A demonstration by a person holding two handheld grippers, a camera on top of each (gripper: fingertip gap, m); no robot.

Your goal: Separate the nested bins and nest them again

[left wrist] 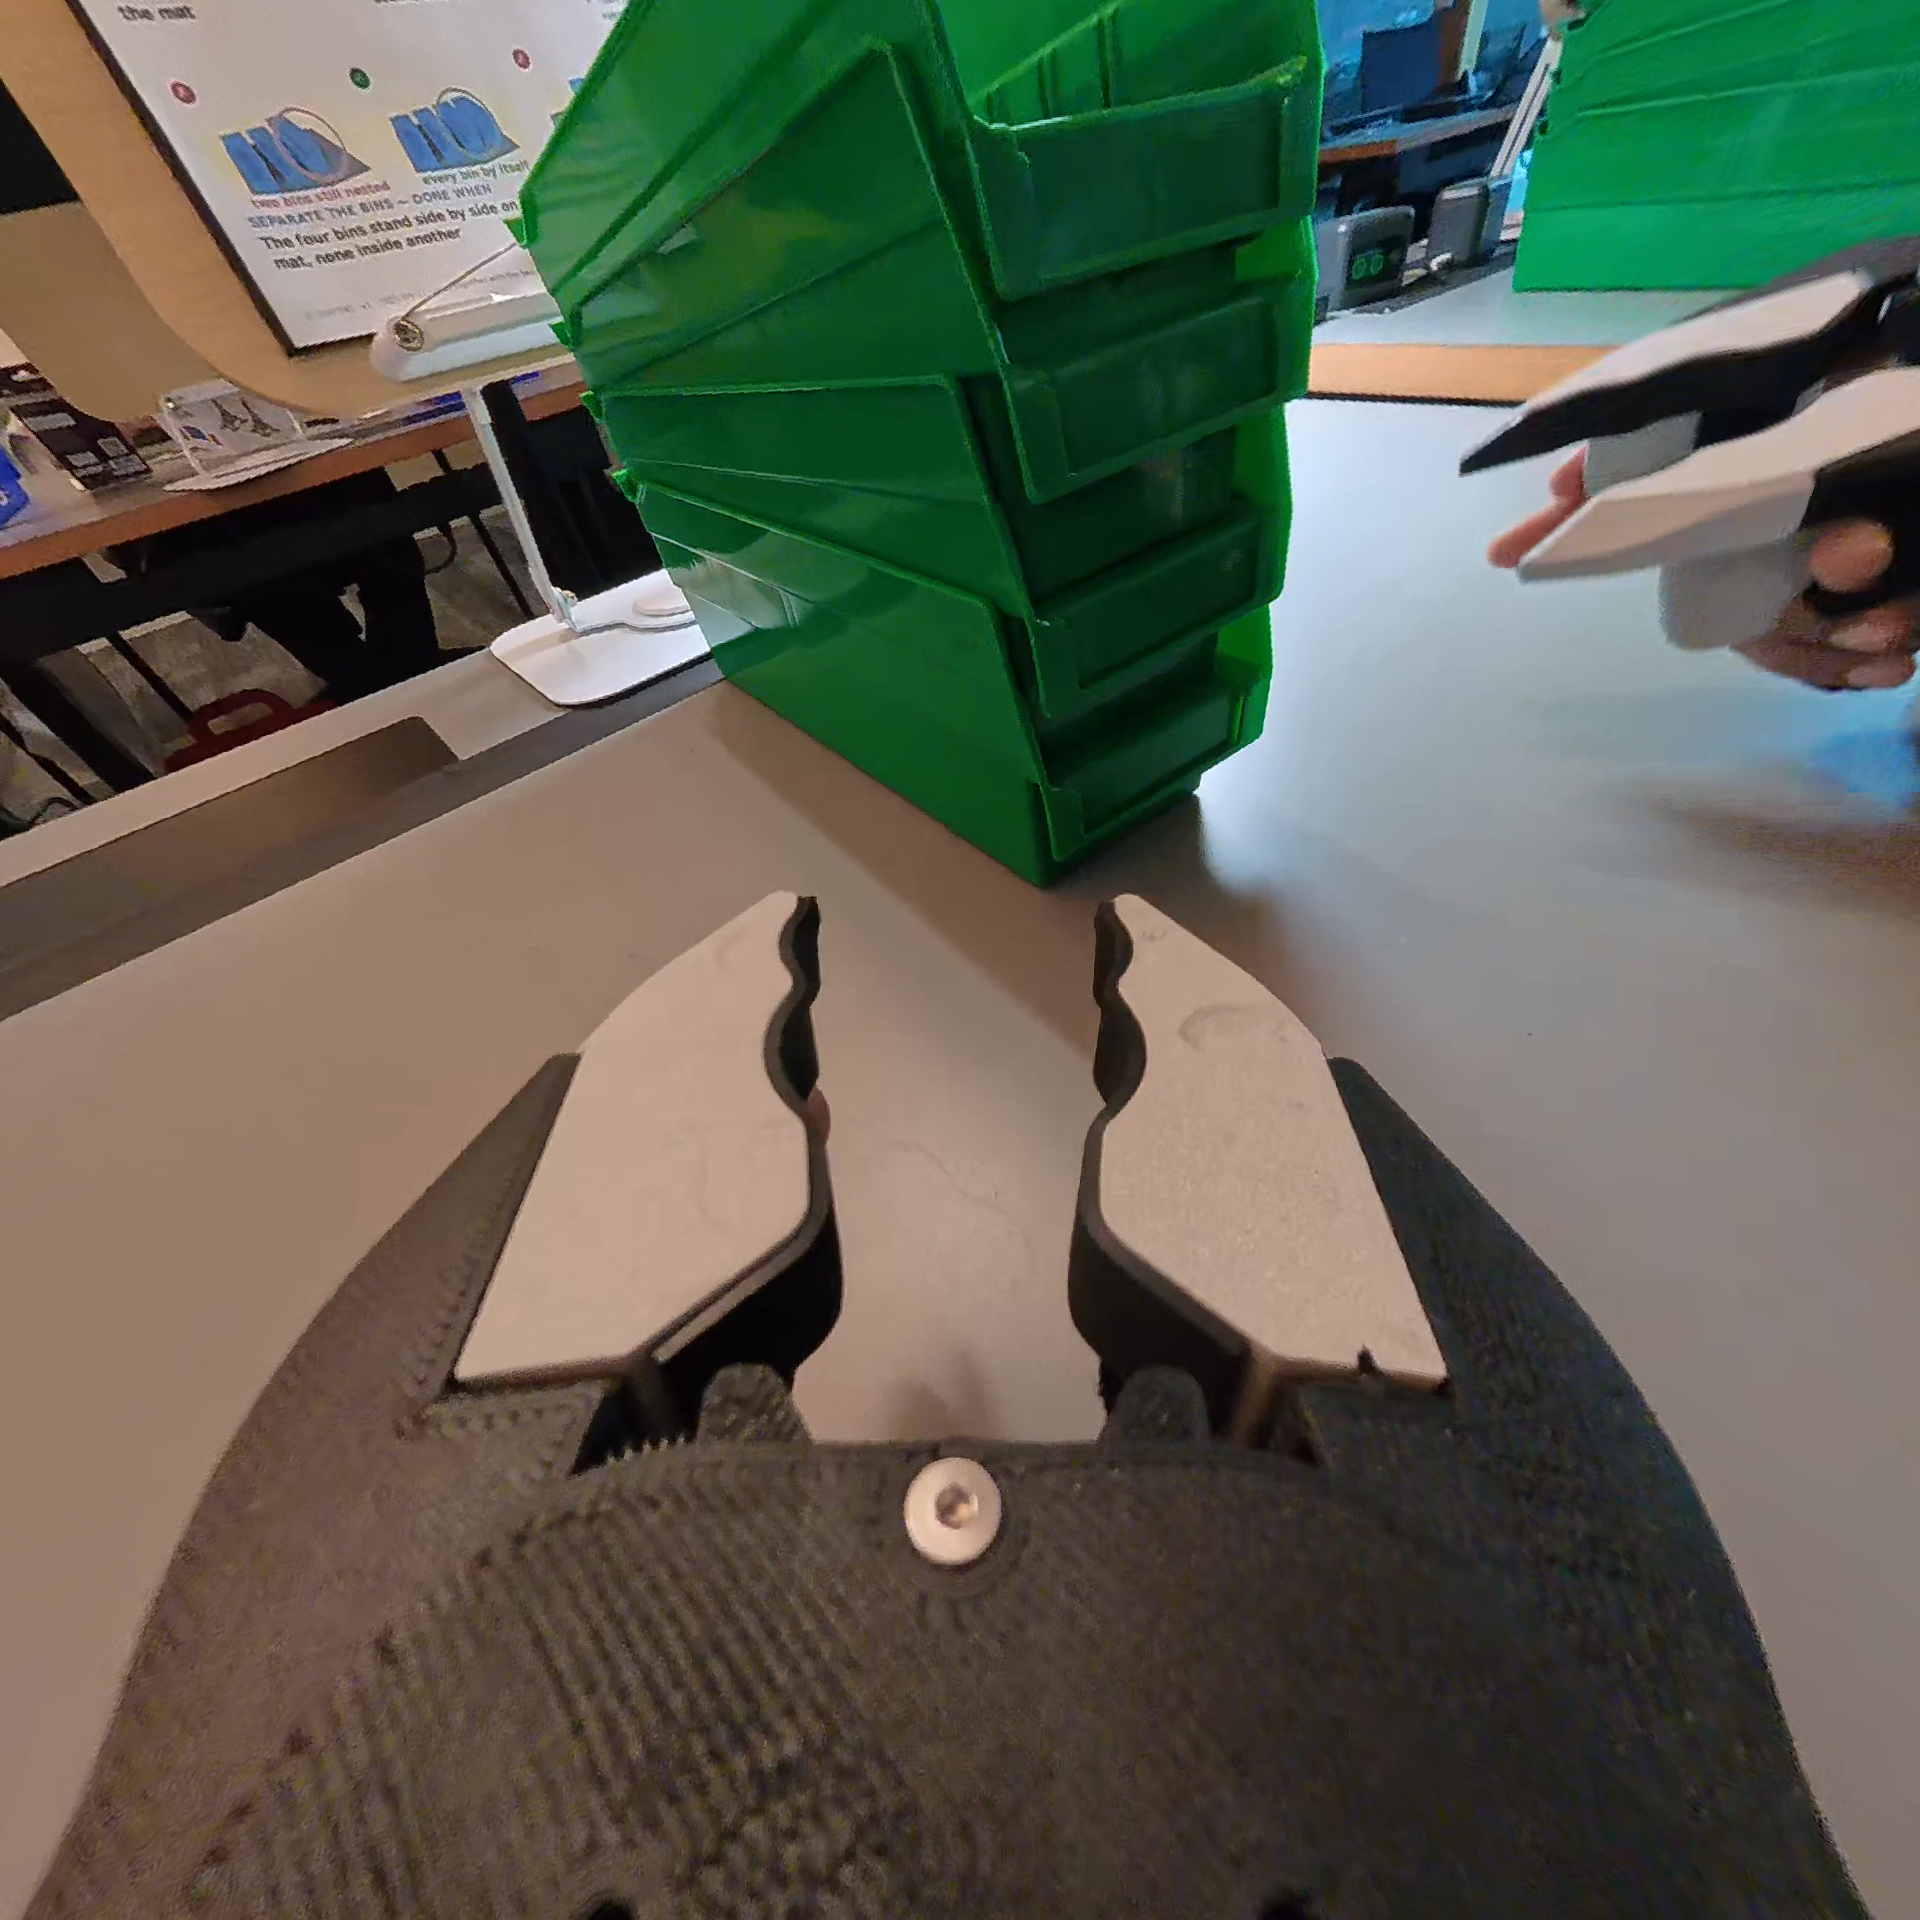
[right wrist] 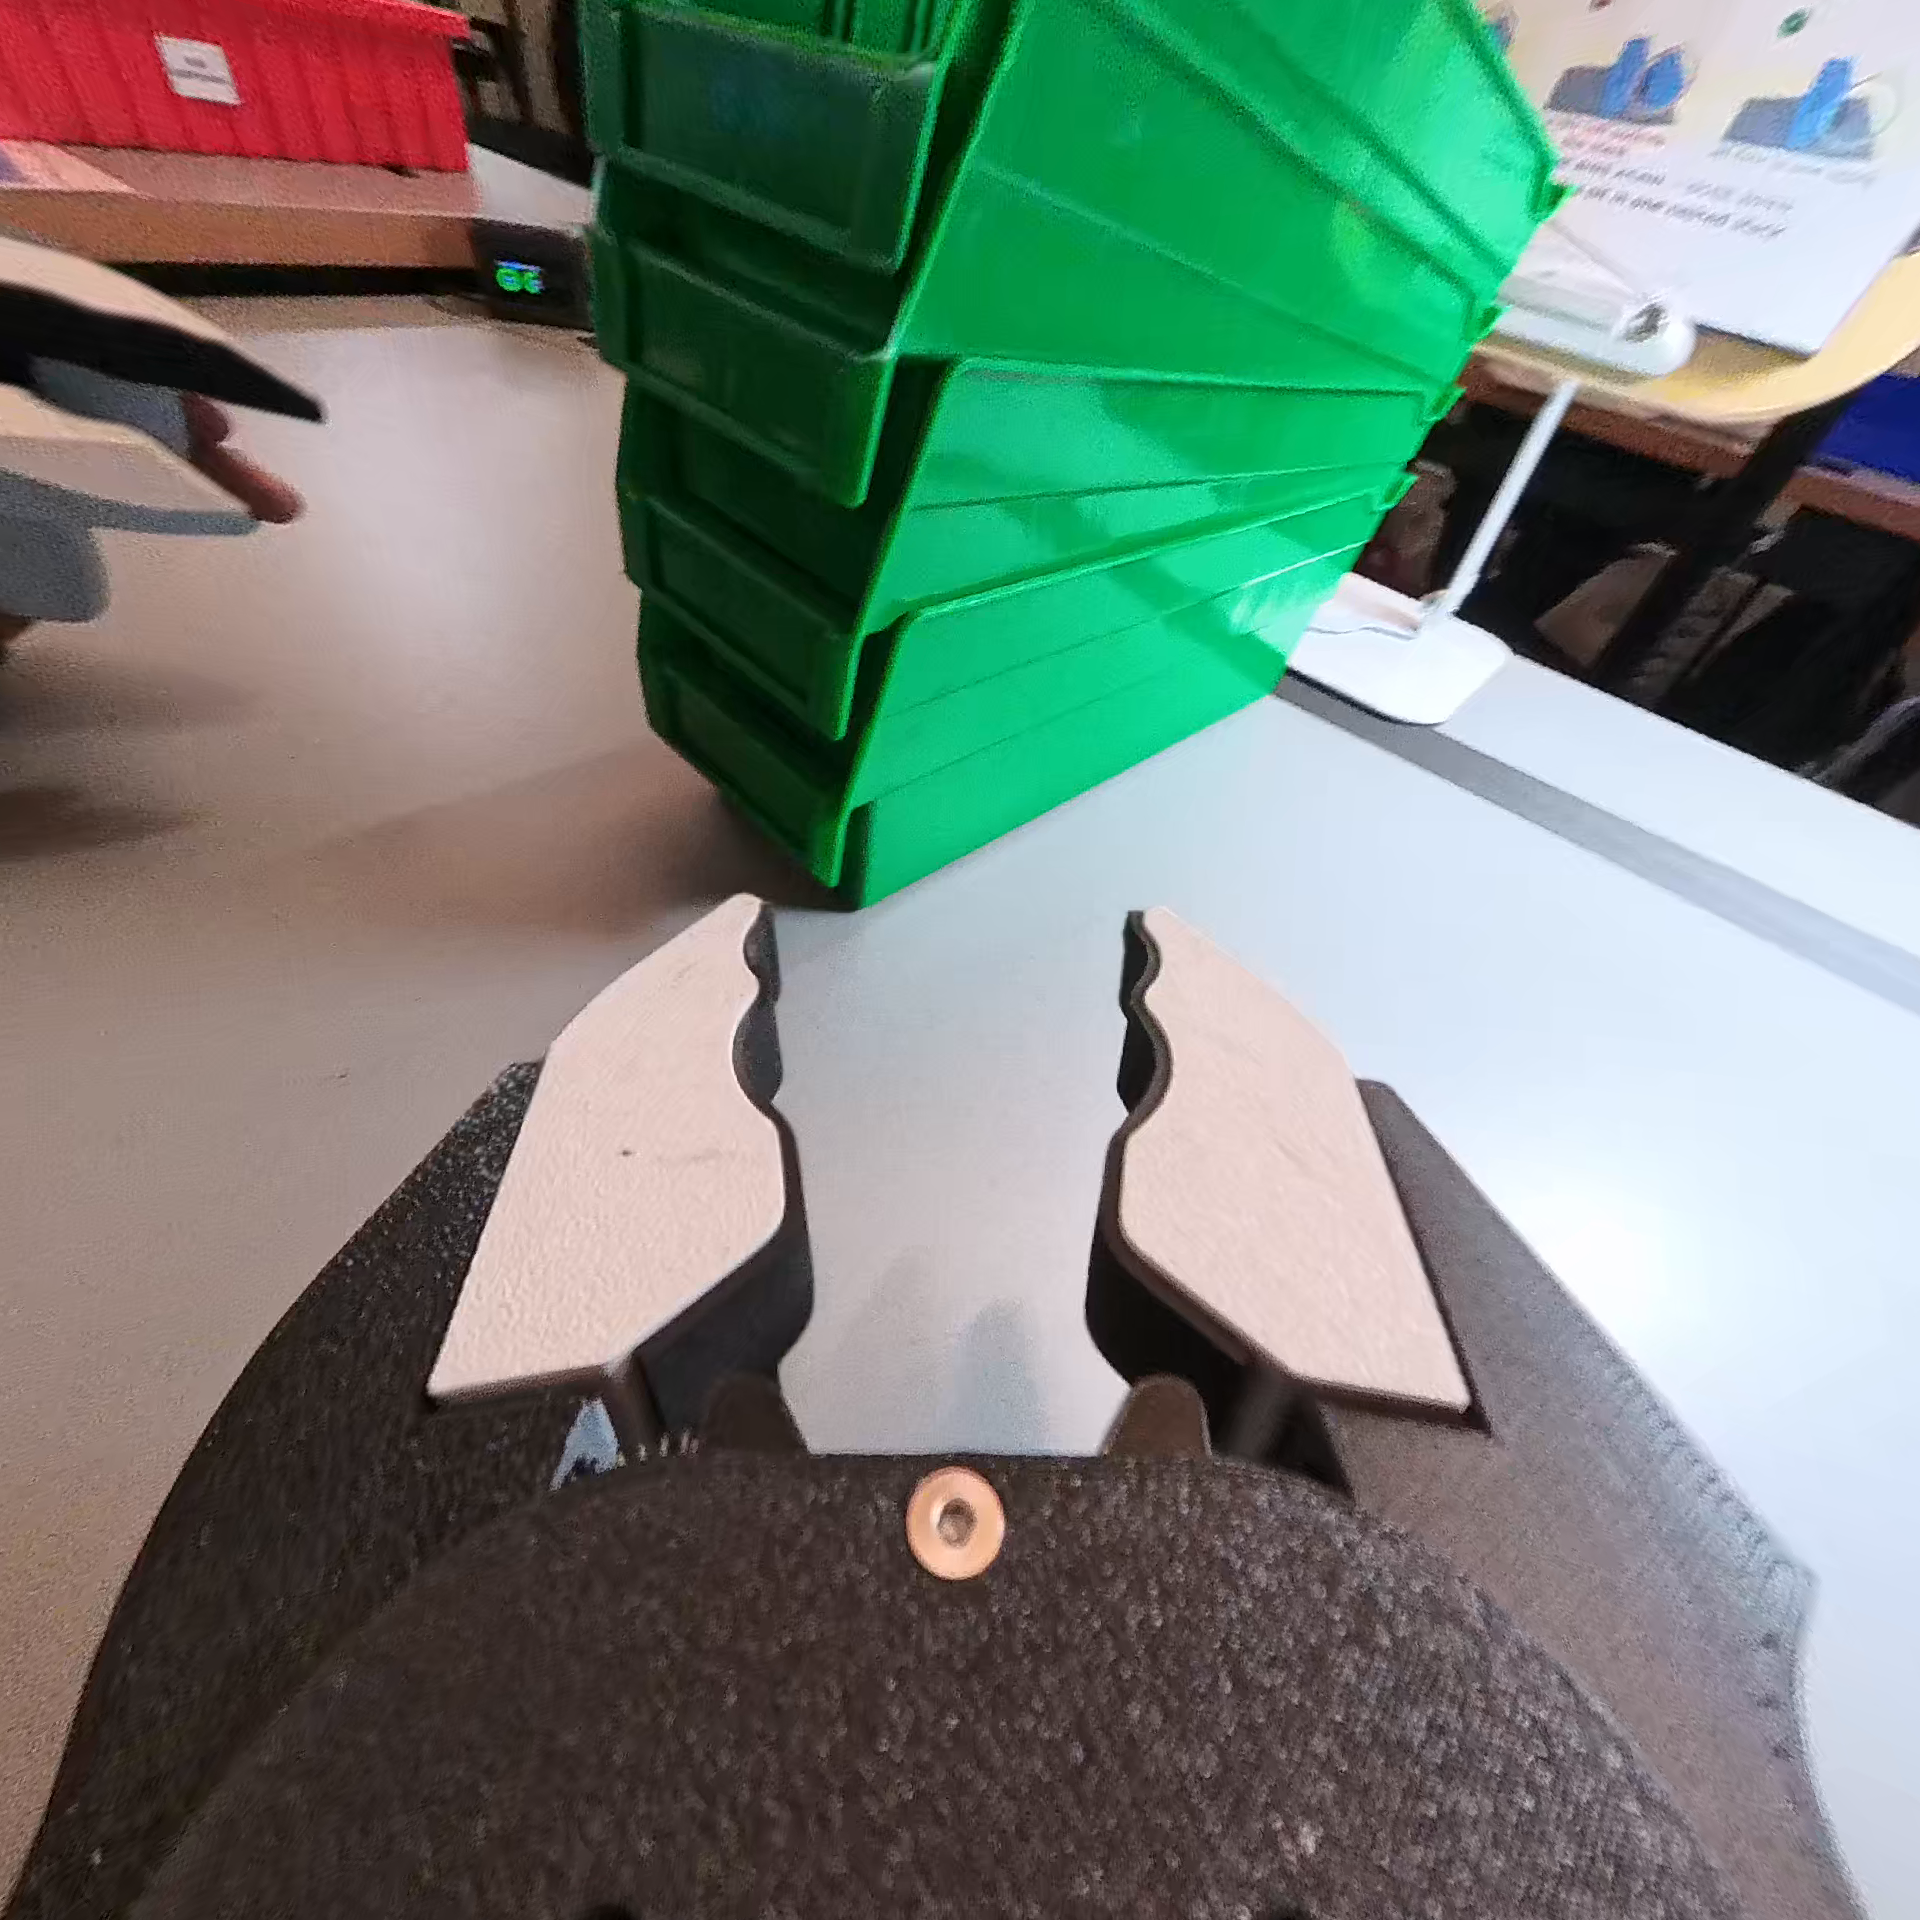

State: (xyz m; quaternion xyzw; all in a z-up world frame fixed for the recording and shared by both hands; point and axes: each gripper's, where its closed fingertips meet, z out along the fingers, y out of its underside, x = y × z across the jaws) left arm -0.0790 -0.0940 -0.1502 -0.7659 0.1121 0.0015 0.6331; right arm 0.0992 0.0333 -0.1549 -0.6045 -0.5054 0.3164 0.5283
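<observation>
A stack of several nested green bins (left wrist: 935, 436) stands upright on the grey mat (left wrist: 1455, 987). It also shows in the right wrist view (right wrist: 1039, 468). My left gripper (left wrist: 954, 914) is open and empty, low over the mat, just short of the stack's near bottom corner. My right gripper (right wrist: 948, 925) is open and empty, also close in front of the stack's bottom corner from the other side. The right gripper appears at the right edge of the left wrist view (left wrist: 1507, 509), held by a hand. The left gripper shows at the left edge of the right wrist view (right wrist: 291, 457).
A white lamp base (left wrist: 603, 644) stands on the table behind the stack, with its stem (right wrist: 1507, 499) rising beside it. An instruction poster (left wrist: 343, 156) leans behind. More green bins (left wrist: 1714, 145) are at the far right, a red bin (right wrist: 239, 83) at the far left.
</observation>
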